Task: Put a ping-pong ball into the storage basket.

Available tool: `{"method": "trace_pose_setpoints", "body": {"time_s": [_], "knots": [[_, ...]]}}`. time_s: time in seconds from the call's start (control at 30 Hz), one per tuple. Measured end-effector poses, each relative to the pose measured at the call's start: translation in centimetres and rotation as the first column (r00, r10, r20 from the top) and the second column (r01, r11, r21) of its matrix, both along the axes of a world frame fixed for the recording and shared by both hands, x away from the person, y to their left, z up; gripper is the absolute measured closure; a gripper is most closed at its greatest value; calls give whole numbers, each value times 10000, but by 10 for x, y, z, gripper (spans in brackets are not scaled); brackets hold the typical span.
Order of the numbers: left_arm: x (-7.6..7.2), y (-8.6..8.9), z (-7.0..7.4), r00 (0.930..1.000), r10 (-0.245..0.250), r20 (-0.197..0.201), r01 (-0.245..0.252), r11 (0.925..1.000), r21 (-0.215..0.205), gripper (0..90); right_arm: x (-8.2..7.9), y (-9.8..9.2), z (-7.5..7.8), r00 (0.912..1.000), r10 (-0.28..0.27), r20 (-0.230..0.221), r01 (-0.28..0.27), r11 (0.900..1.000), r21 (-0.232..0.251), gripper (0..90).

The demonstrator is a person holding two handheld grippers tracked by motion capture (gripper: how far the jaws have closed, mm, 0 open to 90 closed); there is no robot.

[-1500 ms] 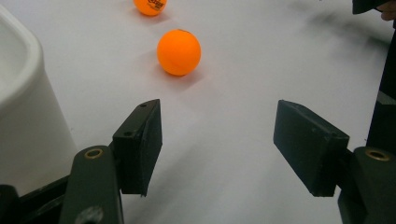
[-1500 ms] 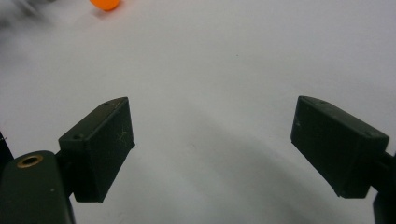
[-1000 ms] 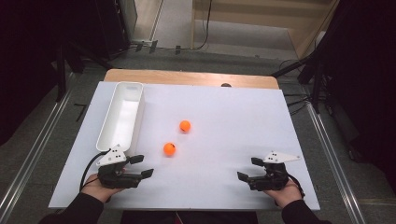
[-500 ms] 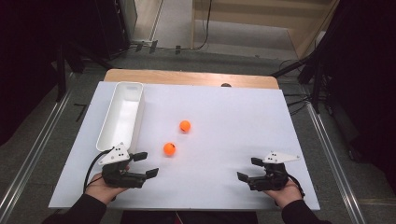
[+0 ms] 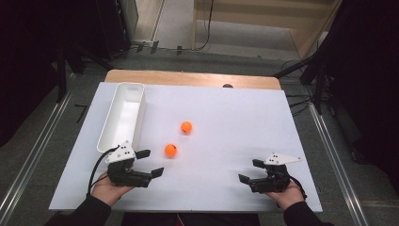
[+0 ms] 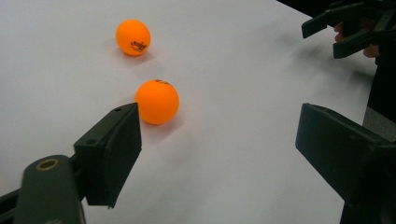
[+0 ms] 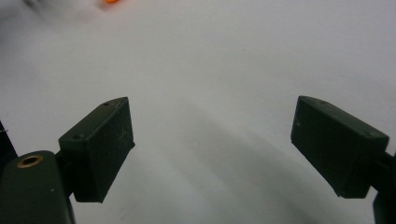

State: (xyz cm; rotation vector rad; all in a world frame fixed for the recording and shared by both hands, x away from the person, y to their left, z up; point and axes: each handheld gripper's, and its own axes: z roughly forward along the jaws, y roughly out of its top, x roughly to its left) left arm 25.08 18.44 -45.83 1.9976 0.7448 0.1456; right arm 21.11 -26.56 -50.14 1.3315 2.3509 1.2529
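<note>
So I've got my left gripper [image 5: 151, 162] sitting low on the white table [image 5: 226, 188] with its jaws spread wide. They've just been opening up, and there's nothing between them. The near orange ball [image 5: 171, 150] is just beside that gripper, a bit ahead of the jaw tips and off to the outside of one jaw rather than in the gap. In the left gripper view that same ball [image 6: 157, 101] sits right past the tip of the jaw on the picture's left, close but not touching.

The second orange ball [image 5: 186, 126] lies a little farther from the left gripper, beyond the first one, and the two balls are apart. The white tray [image 5: 109, 127] runs lengthwise on the gripper's other side, its near end right by my left hand [image 5: 107, 188].

My right gripper [image 5: 251, 171] is well apart from all that, resting near the table's front edge with jaws wide and nothing in them.
</note>
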Motion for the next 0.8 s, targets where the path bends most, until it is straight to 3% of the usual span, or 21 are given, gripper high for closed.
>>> {"method": "trace_pose_setpoints", "body": {"time_s": [0.1, 0.47, 0.8], "knots": [[1, -4, 0, 9997, -220, -71, 219, 9997, -97, 131, 0, 0, 0, 10000, -1, 10, 1, 10000, -34, 117], [4, -10, 2, 10000, -36, -45, 34, 9992, -403, 134, 0, 0, -1, 10000, 11, -32, -11, 10000, -27, 116], [8, -17, 4, 9992, 378, 93, -377, 9992, -121, 136, 0, 1, -1, 10000, 61, -51, -61, 10000, -17, 117]]}}
